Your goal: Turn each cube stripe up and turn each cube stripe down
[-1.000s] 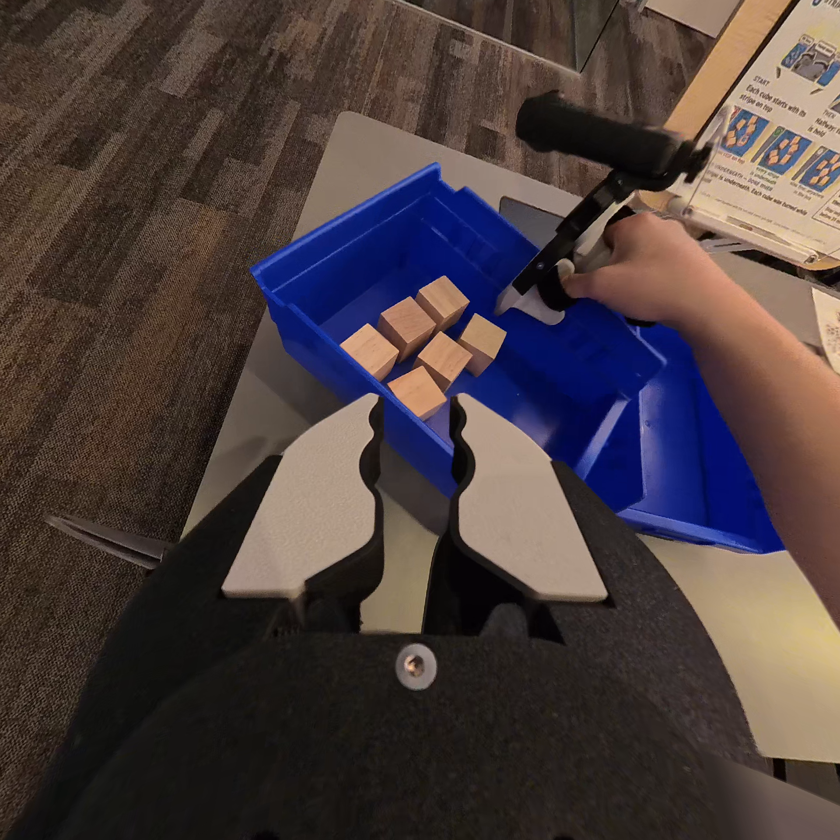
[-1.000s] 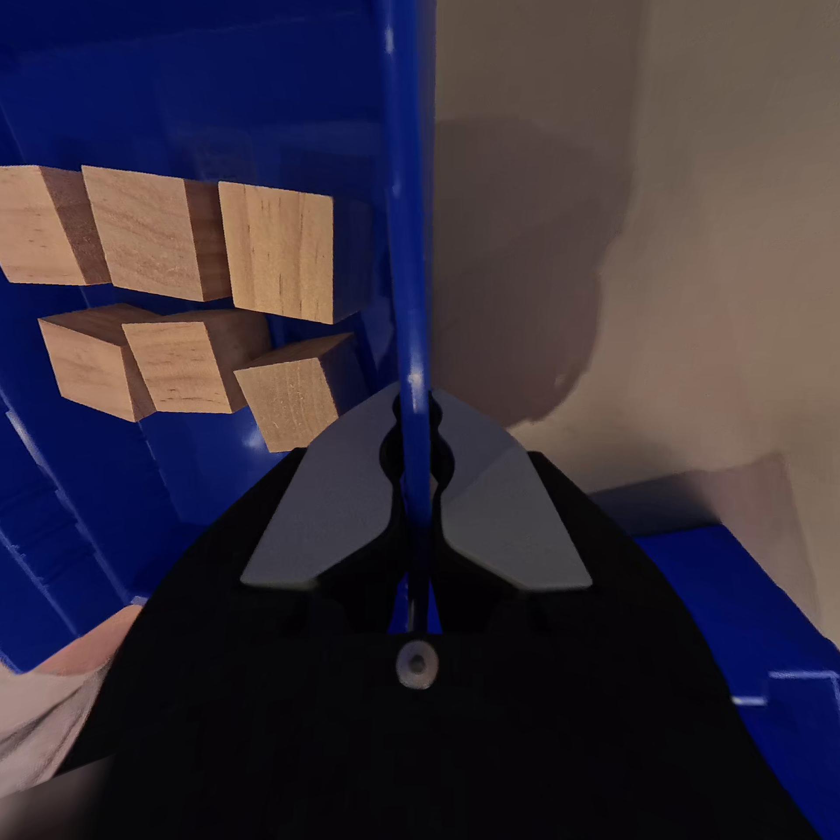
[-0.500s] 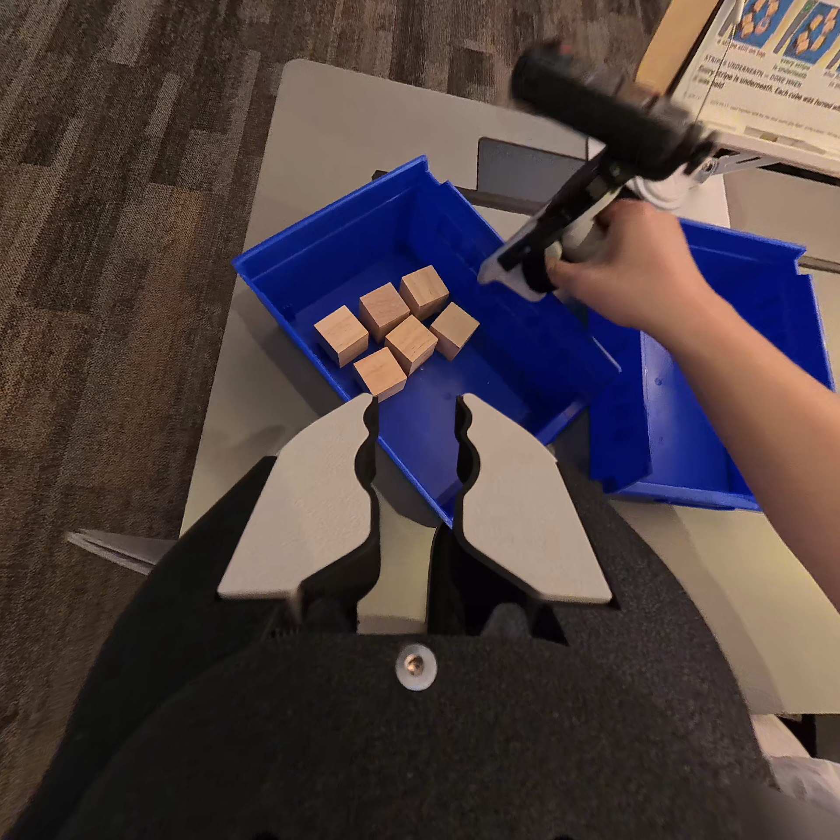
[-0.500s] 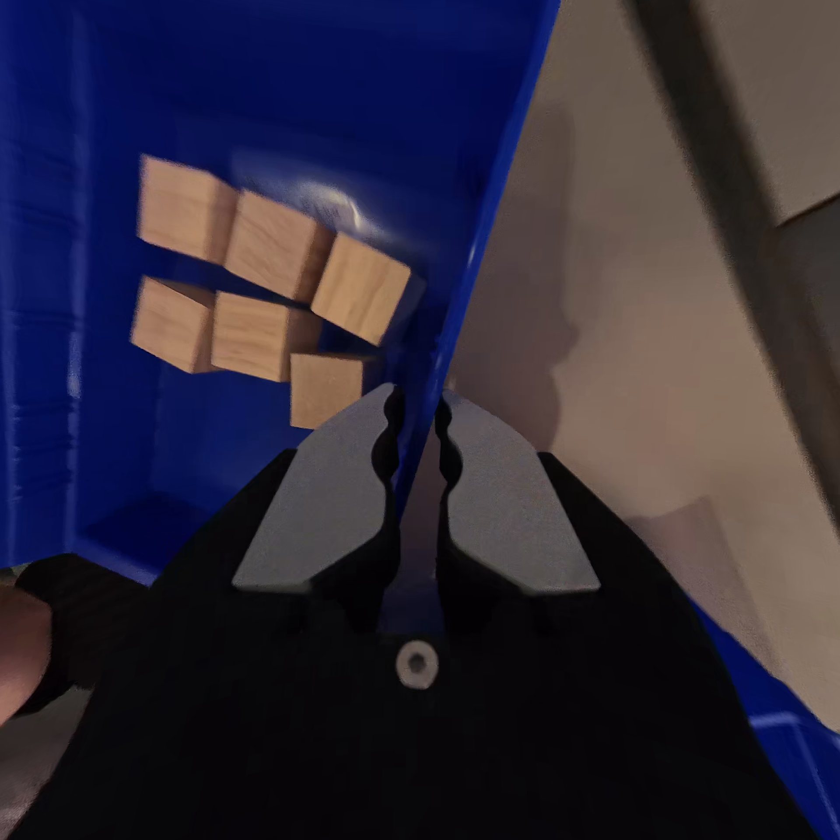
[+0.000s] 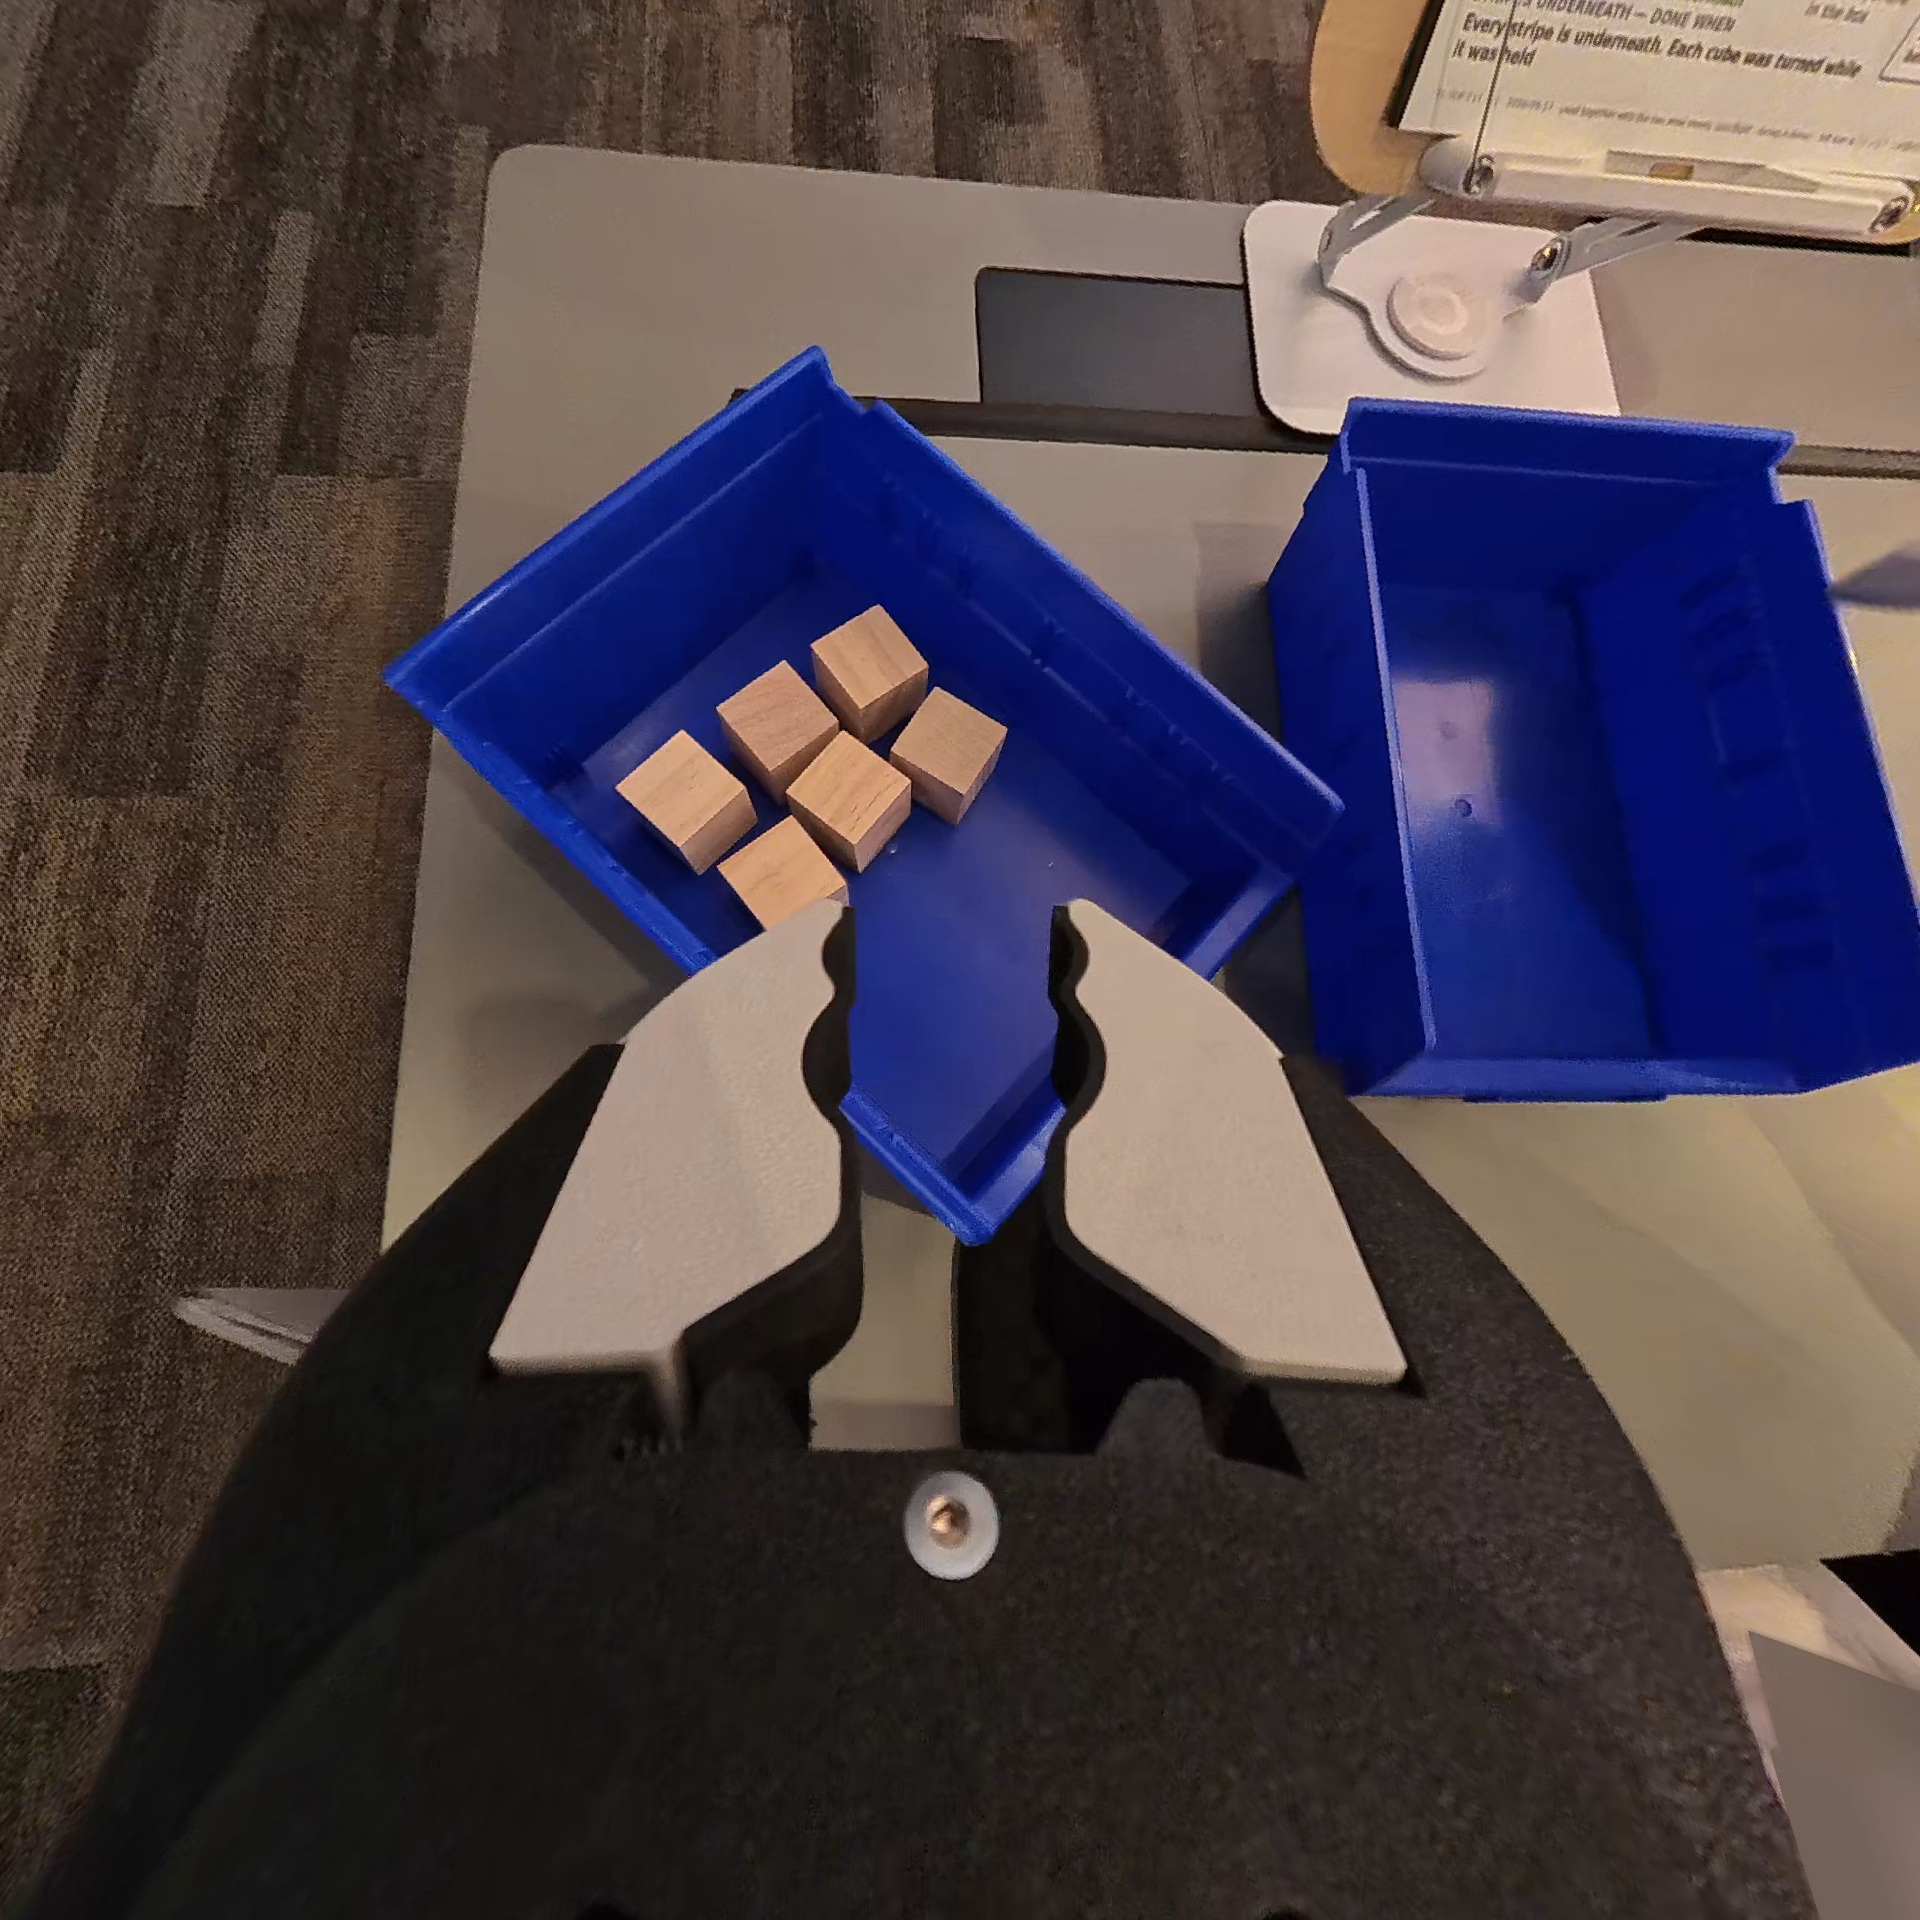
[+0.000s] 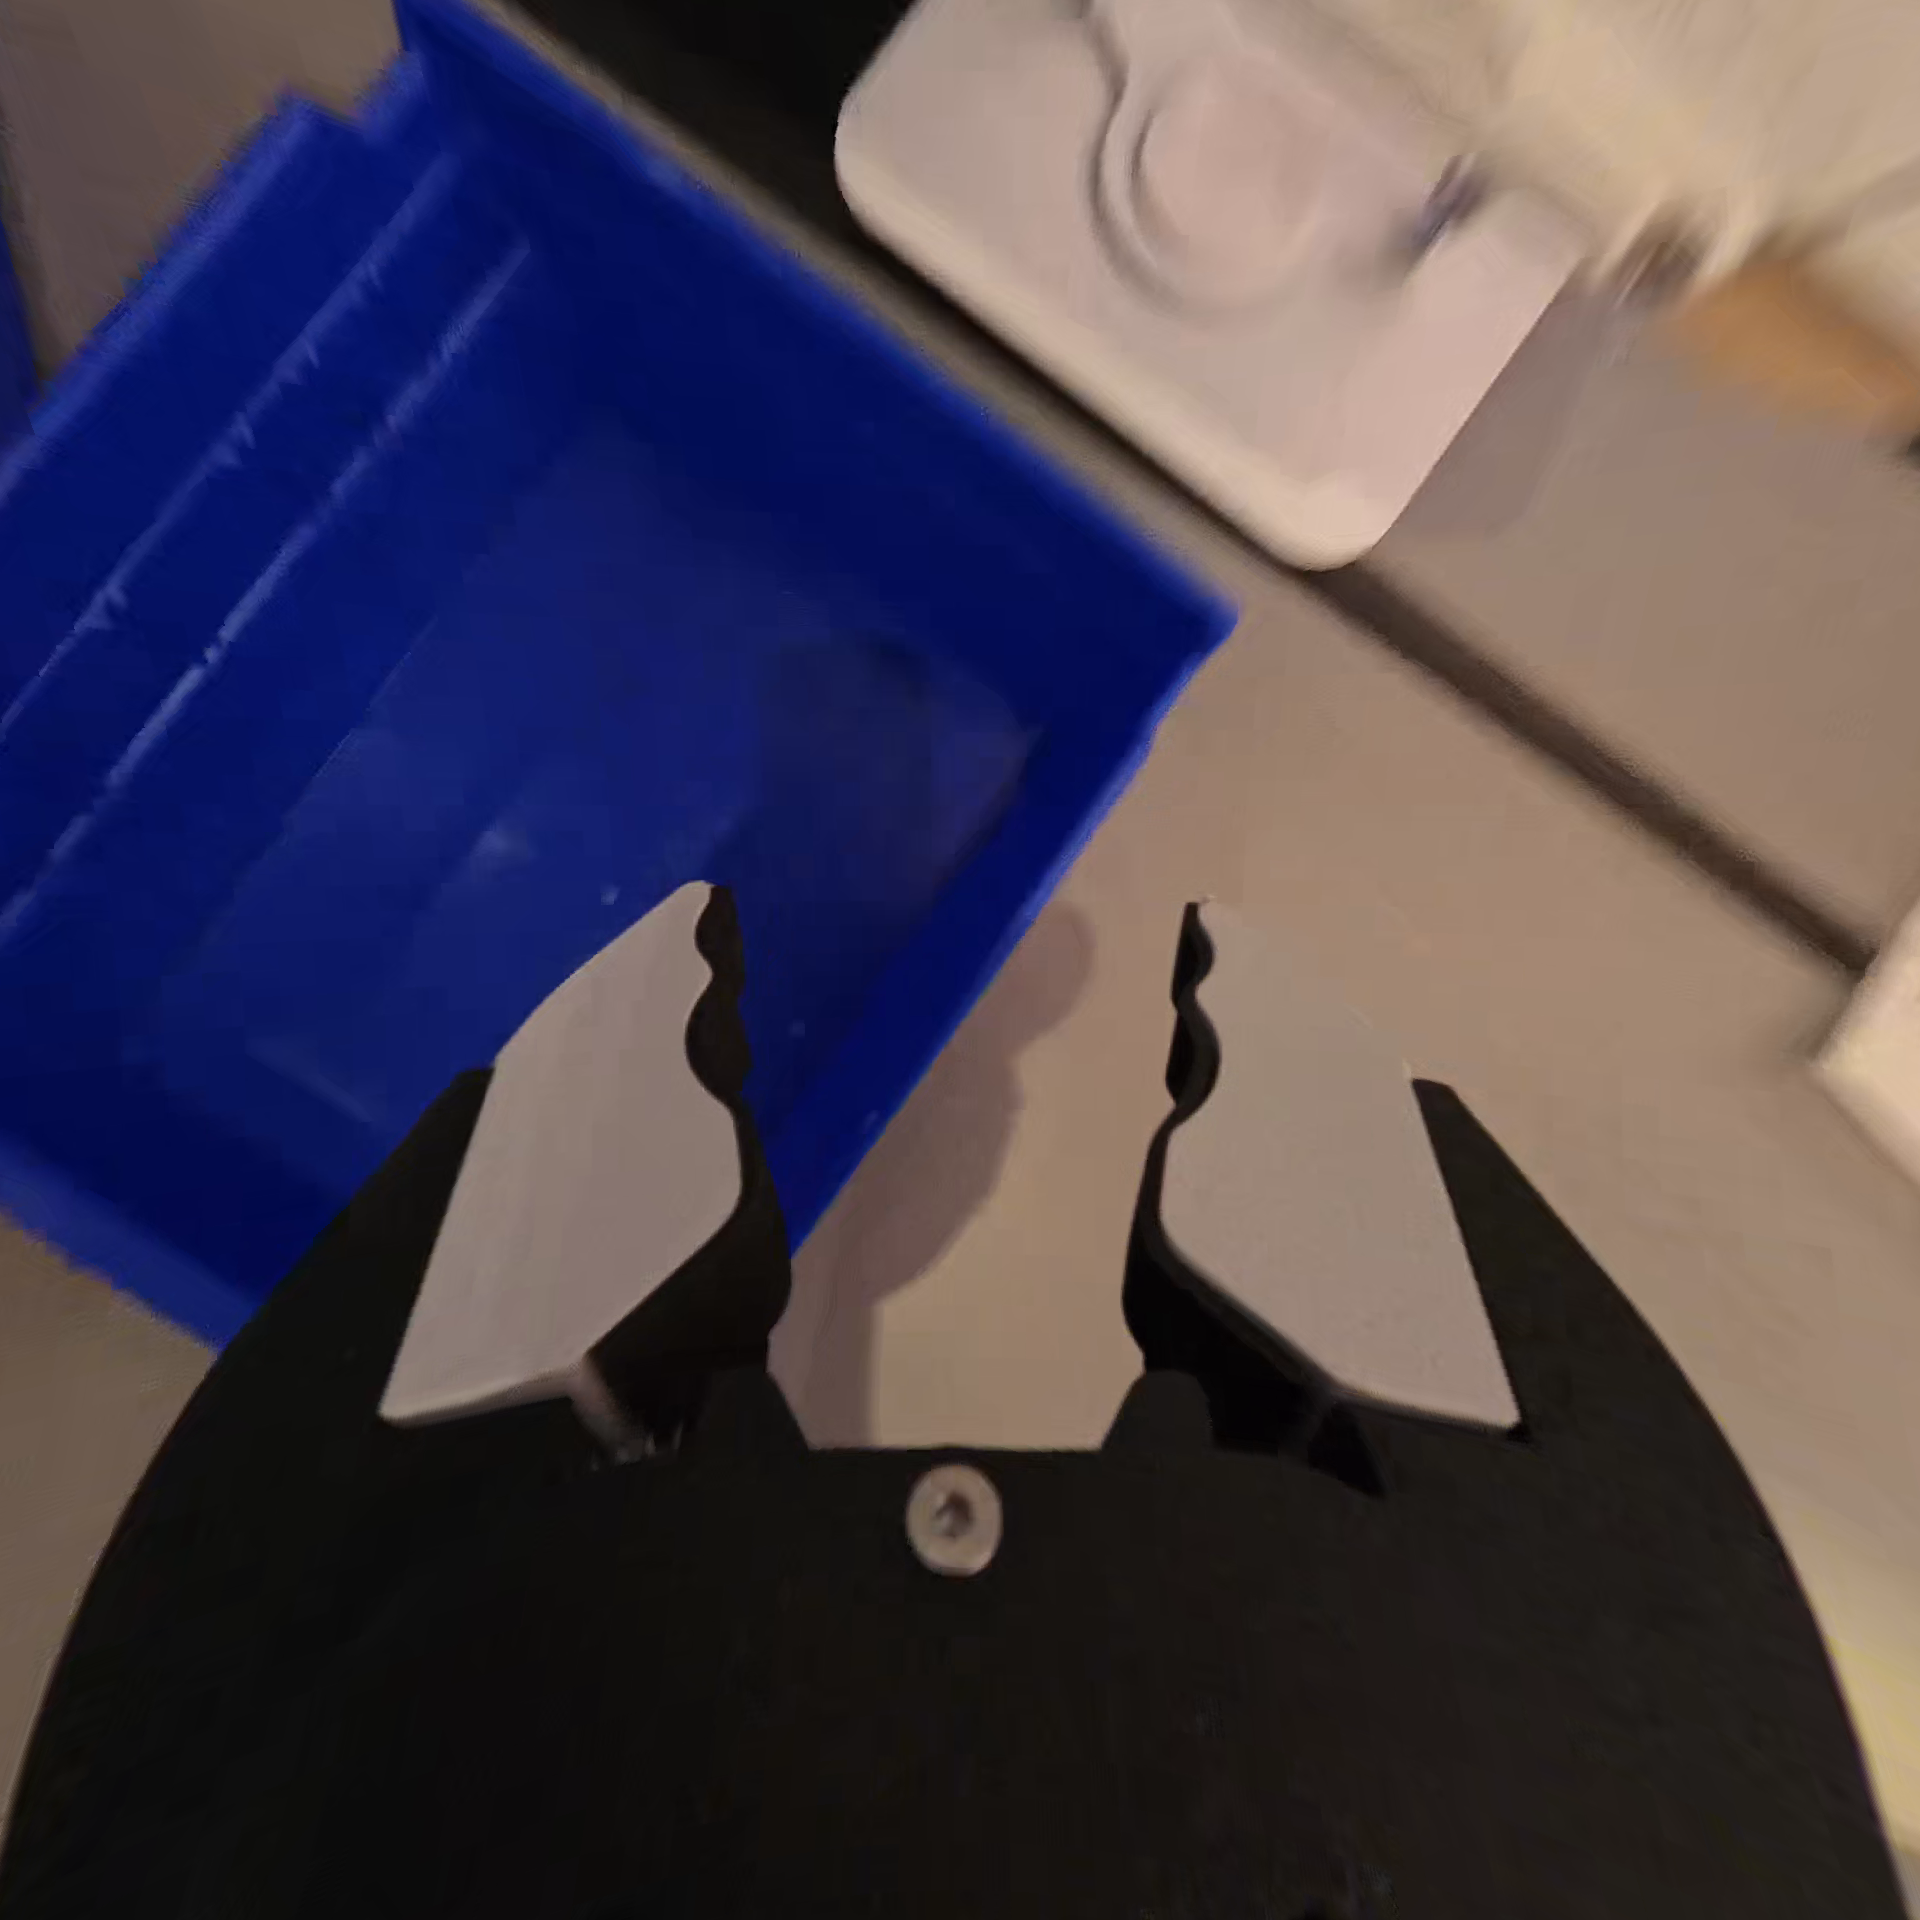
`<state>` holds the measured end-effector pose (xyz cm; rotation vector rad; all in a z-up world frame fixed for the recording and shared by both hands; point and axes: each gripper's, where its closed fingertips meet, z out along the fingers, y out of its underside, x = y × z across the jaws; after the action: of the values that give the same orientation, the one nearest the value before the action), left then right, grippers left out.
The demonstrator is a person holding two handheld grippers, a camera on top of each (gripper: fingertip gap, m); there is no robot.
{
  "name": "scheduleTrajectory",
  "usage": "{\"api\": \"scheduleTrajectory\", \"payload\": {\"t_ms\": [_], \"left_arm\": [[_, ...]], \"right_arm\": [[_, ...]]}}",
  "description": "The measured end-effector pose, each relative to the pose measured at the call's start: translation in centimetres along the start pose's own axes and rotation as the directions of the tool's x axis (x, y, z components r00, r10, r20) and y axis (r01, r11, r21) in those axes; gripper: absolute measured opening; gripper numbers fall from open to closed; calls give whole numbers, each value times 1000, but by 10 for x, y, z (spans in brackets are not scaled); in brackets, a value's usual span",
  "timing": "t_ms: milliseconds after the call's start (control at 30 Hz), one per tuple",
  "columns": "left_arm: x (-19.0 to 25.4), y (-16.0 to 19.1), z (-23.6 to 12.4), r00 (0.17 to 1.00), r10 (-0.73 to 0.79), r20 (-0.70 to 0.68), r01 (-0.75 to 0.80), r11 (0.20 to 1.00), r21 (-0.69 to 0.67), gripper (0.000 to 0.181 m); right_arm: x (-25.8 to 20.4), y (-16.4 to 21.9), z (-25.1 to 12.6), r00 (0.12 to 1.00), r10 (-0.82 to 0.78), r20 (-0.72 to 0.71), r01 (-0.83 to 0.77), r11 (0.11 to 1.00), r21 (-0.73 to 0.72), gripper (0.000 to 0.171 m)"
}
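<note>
The left gripper is held above the near end of the blue bin that serves as the landmark here, looking steeply down, its grey fingers parted with nothing between them. Their tips overlap the bin's near wall and cover part of the nearest cube. Six wooden cubes lie on the bin's floor, bunched toward its left wall in two rough rows; no stripe can be made out on the faces that show.

To the right of that bin, close by on the grey table, stands a second blue bin with a bare floor. The right gripper is poised over the second bin's corner, released and spread wide, holding nothing; its view is smeared with motion blur. Beyond both bins a white stand base carries an instruction sheet, cut off by the frame's top edge.
</note>
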<state>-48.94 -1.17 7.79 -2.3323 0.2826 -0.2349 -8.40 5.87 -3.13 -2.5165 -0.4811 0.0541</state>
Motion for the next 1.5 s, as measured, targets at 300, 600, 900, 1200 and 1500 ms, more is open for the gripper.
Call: {"api": "scheduleTrajectory", "payload": {"t_ms": [300,600,900,1200,1500], "left_arm": [[16,5,18,996,82,30,-79,993,-91,36],[29,4,21,991,129,22,-126,987,-98,36],[30,4,21,991,132,7,-131,987,-98,36],[33,2,27,988,155,25,-151,982,-110,36],[45,-2,37,978,201,56,-192,972,-131,35]], "right_arm": [[-13,49,28,962,93,255,-41,978,-203,14],[30,69,24,992,68,108,-21,923,-384,10],[104,111,4,981,167,95,-120,917,-380,6],[200,173,-28,971,233,47,-199,904,-378,6],[272,230,-58,965,261,-33,-253,886,-388,8]]}}
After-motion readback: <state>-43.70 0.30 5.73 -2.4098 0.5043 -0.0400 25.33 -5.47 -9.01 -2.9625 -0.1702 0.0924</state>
